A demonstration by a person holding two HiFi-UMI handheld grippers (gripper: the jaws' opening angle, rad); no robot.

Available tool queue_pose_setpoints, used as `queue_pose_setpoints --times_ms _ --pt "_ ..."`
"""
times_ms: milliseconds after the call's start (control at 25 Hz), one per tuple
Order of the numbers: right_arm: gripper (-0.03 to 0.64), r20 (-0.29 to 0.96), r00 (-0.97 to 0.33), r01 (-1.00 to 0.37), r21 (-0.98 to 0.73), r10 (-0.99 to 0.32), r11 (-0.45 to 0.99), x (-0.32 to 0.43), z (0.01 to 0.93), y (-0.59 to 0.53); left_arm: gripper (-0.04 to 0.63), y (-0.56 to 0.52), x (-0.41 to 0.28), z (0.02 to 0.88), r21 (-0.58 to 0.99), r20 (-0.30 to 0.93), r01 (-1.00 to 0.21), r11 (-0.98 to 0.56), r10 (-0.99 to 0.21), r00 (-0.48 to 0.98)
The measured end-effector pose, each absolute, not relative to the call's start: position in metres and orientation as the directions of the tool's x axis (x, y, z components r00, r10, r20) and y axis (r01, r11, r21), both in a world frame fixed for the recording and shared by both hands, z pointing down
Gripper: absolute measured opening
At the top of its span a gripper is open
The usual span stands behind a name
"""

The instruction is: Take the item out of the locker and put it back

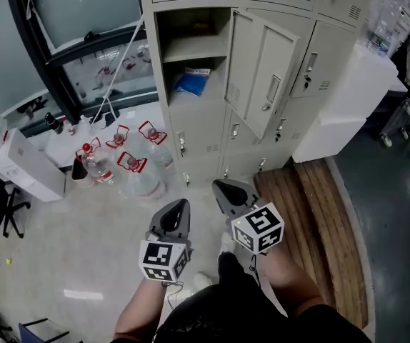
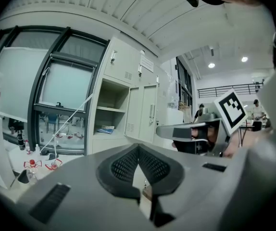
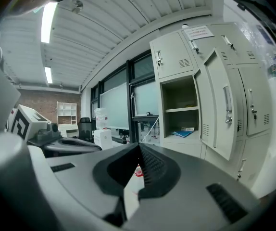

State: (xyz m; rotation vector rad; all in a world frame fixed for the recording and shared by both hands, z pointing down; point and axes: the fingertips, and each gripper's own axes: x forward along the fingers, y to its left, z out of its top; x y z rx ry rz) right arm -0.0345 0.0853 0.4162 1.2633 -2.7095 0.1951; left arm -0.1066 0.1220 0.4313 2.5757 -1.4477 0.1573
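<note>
**Both grippers empty, item on its shelf**

Left gripper (image 1: 179, 206) and right gripper (image 1: 223, 186) are held side by side, low, well apart from the locker (image 1: 163, 63) at 12 o'clock. Each gripper view shows the jaws closed tip to tip with nothing between them.

The locker door (image 1: 258, 70) hangs open. The item, a flat blue packet (image 1: 191, 81), lies on the floor of the open compartment, under its inner shelf.

Progress, as a judgement: the door is dealt with, but the packet sits in place and neither gripper is near it. Either the take-out has not begun or the put-back is done; the pictures do not settle which.

View differences: only the head view shows the red-handled water bottles (image 1: 130, 163) on the floor at 10 o'clock. The left gripper view alone catches distant people at 3 o'clock. The right gripper view alone shows a paper notice (image 3: 199, 32) on an upper door.
</note>
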Motion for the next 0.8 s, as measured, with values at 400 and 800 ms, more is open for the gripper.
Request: queue_pose_setpoints --times_ms 400,800 --pt "0.002 0.184 -0.632 -0.772 -0.06 -0.753 0.633 -0.019 0.418 0.043 0.005 0.077 -0.093 0.431 0.095 0.186 -0.854 -0.512 -0.833 0.521" --pt "0.001 0.195 -0.655 -0.753 -0.08 -0.73 0.653 -0.012 0.429 -0.035 0.005 -0.003 -0.082 0.438 0.088 0.201 -0.869 -0.488 -0.845 0.495"
